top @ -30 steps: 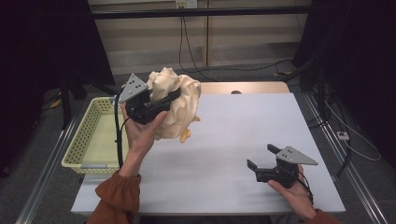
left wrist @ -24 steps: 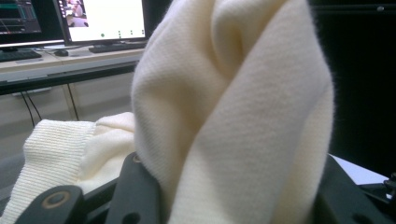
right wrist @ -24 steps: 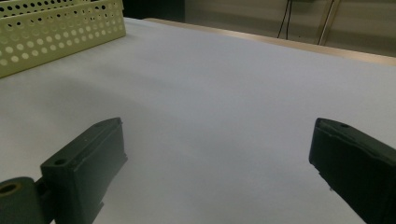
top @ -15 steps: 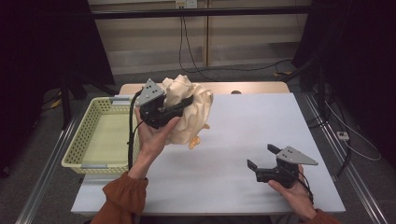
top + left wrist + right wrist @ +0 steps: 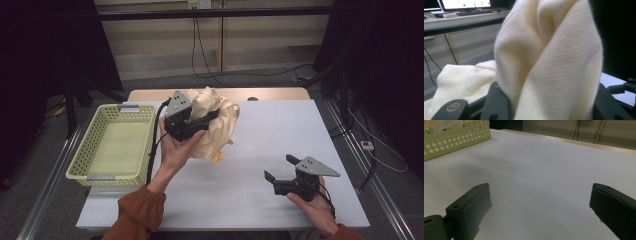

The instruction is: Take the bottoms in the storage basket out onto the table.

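A bunched cream knit garment (image 5: pixel 226 126) hangs over the far left part of the white table (image 5: pixel 280 125). My left gripper (image 5: pixel 210 120) is shut on it, held up in a hand with an orange sleeve. In the left gripper view the cloth (image 5: pixel 549 57) bulges up between the two black jaws of my left gripper (image 5: pixel 551 105), with a ribbed hem at the left. Low over the table's near right part, my right gripper (image 5: pixel 278 167) is open, and its view (image 5: pixel 541 205) has bare tabletop between the jaws.
A pale yellow perforated basket (image 5: pixel 80 155) stands on the table's left side, and its wall (image 5: pixel 454 137) also appears at the far left of the right gripper view. A wooden strip (image 5: pixel 270 94) runs along the table's far edge. Cables lie on the floor behind.
My left gripper has carried the garment to the right and slightly down, away from the basket and further over the table. The right gripper has stayed put.
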A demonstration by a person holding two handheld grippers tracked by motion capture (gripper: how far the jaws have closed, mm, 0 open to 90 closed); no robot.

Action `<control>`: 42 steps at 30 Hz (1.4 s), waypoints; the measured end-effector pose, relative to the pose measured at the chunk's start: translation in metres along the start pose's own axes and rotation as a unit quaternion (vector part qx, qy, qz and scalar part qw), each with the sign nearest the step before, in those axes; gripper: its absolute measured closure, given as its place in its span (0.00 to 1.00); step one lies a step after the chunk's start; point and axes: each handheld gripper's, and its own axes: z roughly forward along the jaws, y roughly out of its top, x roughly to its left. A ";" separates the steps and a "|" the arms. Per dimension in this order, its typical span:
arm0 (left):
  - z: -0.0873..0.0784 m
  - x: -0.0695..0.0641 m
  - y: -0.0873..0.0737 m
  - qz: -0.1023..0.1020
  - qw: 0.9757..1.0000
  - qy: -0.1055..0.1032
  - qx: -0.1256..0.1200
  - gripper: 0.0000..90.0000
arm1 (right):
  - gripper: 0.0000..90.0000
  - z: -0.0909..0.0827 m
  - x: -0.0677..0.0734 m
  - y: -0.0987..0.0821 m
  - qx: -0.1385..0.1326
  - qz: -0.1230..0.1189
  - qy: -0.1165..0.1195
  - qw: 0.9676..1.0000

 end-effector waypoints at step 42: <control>0.093 0.018 -0.040 -0.032 0.995 0.012 0.092 0.64 | 0.04 -0.001 -0.001 0.000 -0.001 -0.001 0.001 1.000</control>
